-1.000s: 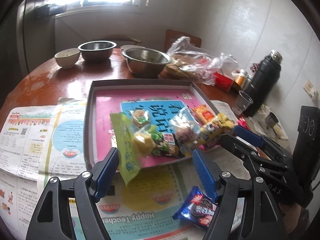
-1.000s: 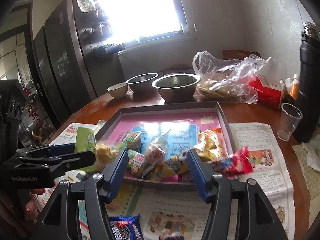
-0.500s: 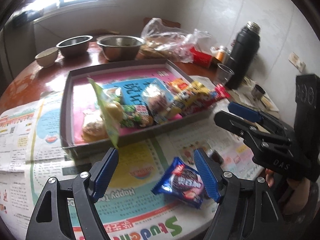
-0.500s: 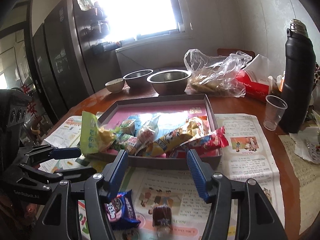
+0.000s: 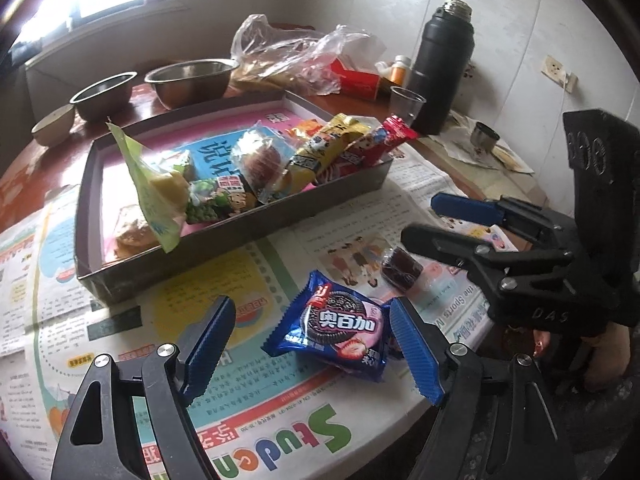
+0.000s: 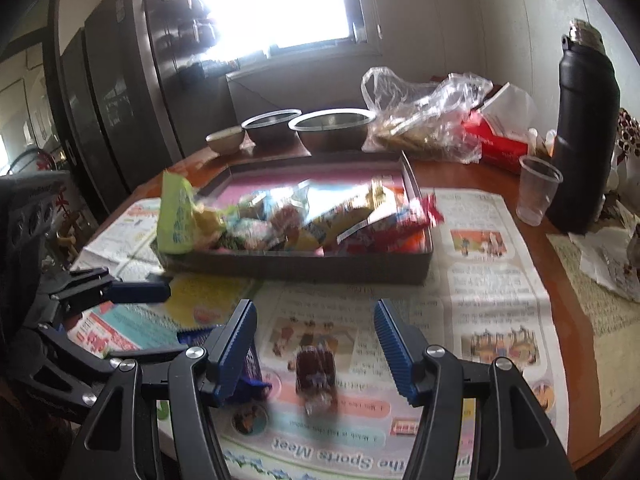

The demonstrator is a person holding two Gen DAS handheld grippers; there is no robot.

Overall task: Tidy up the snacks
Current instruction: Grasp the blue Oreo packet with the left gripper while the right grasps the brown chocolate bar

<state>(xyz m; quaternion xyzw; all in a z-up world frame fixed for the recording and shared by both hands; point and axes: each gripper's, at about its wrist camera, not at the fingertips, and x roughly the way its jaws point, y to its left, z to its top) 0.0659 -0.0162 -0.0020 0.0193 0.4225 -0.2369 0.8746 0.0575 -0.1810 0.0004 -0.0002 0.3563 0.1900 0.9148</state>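
Item: one blue foil cookie packet (image 5: 334,326) printed with a dark sandwich cookie and pink cream, lying flat on the newspaper-covered round table (image 5: 248,432), long axis slanting across the left gripper (image 5: 310,344), between its wide-open, empty jaws.

Item: one small clear-wrapped dark red candy (image 6: 315,368), long axis pointing away, between the half-open, empty jaws of the right gripper (image 6: 316,340).

Beyond both jaws: one grey rectangular box lid (image 5: 240,228) with several assorted snack packets; two steel bowls.
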